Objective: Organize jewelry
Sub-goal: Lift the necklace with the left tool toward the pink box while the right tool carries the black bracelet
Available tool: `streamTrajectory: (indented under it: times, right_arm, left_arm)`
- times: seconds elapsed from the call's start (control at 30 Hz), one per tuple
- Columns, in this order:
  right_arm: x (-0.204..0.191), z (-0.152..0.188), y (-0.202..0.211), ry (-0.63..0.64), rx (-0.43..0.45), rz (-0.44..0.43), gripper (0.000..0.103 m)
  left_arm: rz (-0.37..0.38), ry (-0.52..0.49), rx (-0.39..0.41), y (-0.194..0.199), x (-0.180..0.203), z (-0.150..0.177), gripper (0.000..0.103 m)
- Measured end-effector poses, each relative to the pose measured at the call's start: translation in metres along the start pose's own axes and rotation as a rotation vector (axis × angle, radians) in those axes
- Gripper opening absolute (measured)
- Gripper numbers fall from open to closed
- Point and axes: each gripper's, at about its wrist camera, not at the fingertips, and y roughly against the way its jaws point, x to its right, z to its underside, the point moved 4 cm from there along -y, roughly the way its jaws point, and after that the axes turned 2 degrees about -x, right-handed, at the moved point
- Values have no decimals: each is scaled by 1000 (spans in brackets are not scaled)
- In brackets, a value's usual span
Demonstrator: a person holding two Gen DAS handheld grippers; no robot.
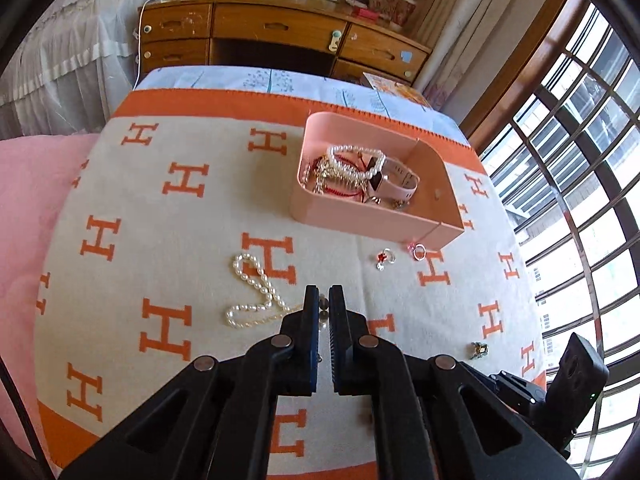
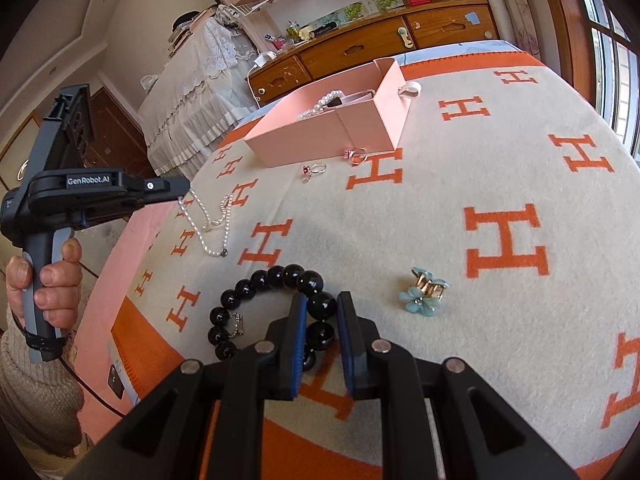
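both fingers of the left gripper (image 1: 324,300) are pressed together on the gold end of the pearl necklace (image 1: 256,292), whose clasp is mostly hidden between them; the strand trails onto the blanket (image 1: 180,240). the right gripper (image 2: 322,308) is clamped on one bead of the black bracelet (image 2: 272,304), its near beads hidden behind the fingers. two rings (image 1: 400,256) lie just beside the pink box (image 1: 372,216), which holds tangled pieces hard to tell apart. a blue flower clip (image 2: 426,290) lies near the bracelet.
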Motion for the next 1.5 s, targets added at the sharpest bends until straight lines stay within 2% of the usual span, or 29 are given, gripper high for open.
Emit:
streamTrajectory:
  times: [0.27, 0.4, 0.57, 0.73, 0.93, 1.1, 1.2, 1.37, 1.5]
  right_arm:
    - [-5, -1, 1, 20, -20, 18, 15]
    - [-21, -13, 12, 45, -11, -9, 15]
    - [-48, -48, 39, 111, 52, -27, 15]
    - [-63, -95, 63, 154, 155, 24, 15]
    - [-59, -155, 73, 137, 242, 85, 15]
    - [-48, -191, 51, 103, 246, 122, 15]
    - [-40, -203, 27, 77, 210, 130, 15]
    - [-36, -214, -16, 25, 144, 86, 15]
    - [-50, -213, -41, 37, 100, 35, 15]
  left_arm:
    - [-6, 6, 88, 39, -6, -24, 2]
    - [-1, -24, 150, 65, 4, -37, 2]
    - [4, -68, 210, 91, 23, -58, 2]
    - [19, -111, 255, 107, 45, -82, 2]
    - [39, -154, 293, 115, 74, -112, 2]
    - [57, -181, 324, 118, 96, -132, 2]
    - [61, -194, 346, 120, 105, -140, 3]
    - [59, -191, 342, 114, 106, -152, 3]
    - [53, -190, 328, 106, 101, -155, 3]
